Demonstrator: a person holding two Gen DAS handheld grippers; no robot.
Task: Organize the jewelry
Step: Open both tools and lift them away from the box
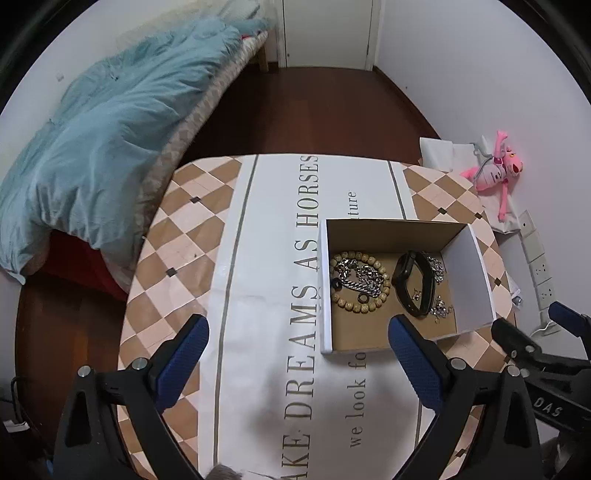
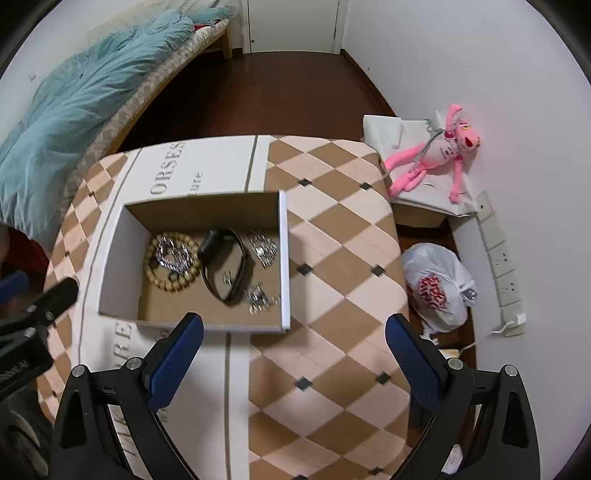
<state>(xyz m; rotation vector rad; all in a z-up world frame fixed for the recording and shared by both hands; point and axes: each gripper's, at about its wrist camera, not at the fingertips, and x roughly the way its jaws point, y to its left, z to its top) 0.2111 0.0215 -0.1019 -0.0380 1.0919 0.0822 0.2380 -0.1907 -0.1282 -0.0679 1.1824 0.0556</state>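
A table [image 2: 332, 258] covered in a brown and cream diamond-patterned cloth fills the near middle, with a white printed runner [image 1: 266, 295] bearing grey lettering laid along it. To the far left stands a bed [image 1: 207, 110] heaped with a rumpled teal duvet [image 1: 110, 129]. Dark wooden floor [image 1: 314, 110] runs back to a white door [image 1: 328, 29]. By the right wall, a pink plush toy [image 2: 439, 158] lies on folded white fabric [image 2: 384, 136]. Nearer, a tied white plastic bag [image 2: 436, 284] with red print sits on the floor, beside a row of wall sockets [image 2: 502, 258].
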